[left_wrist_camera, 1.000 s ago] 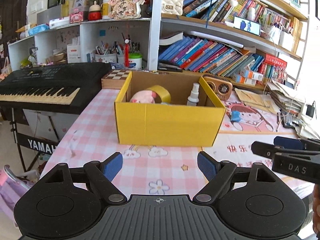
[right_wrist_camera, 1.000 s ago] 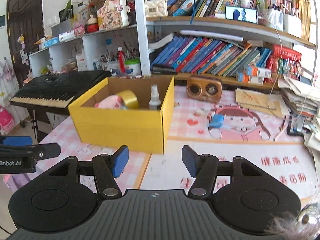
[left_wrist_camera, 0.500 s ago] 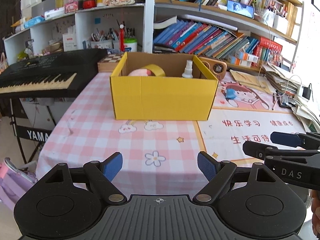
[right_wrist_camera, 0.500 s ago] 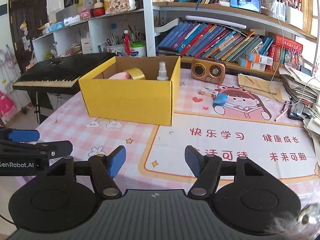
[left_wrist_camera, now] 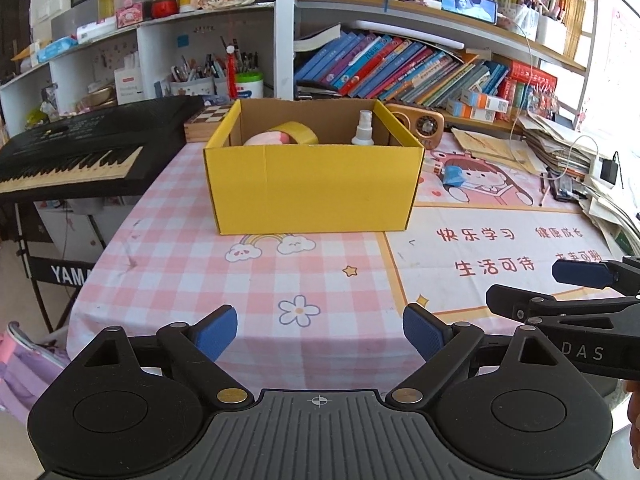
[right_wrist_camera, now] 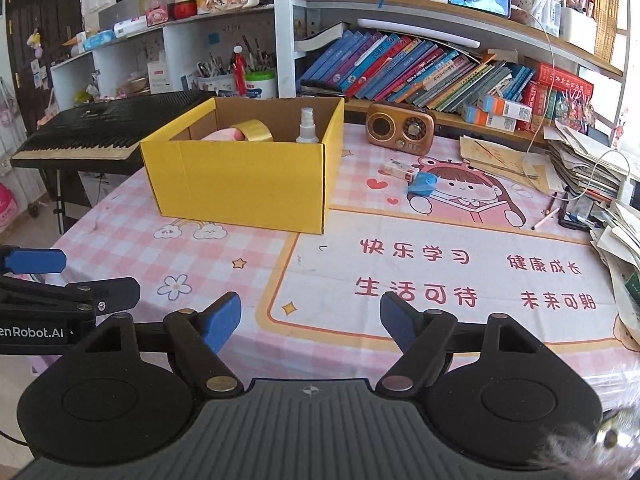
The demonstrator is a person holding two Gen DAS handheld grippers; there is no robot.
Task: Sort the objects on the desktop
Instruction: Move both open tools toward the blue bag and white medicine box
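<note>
Pink checked tablecloth [left_wrist_camera: 200, 264], crowded bookshelves [left_wrist_camera: 400, 64]

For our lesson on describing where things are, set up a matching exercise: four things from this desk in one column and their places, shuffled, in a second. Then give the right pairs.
Things:
1. spray bottle
2. tape roll
3. wooden radio
4. blue object

Places:
A. on the cartoon mat, beside a small white box
B. inside the yellow box, at its right wall
C. on the table behind the mat, in front of the books
D. inside the yellow box, leaning beside a pink thing

Pairs: 1-B, 2-D, 3-C, 4-A
</note>
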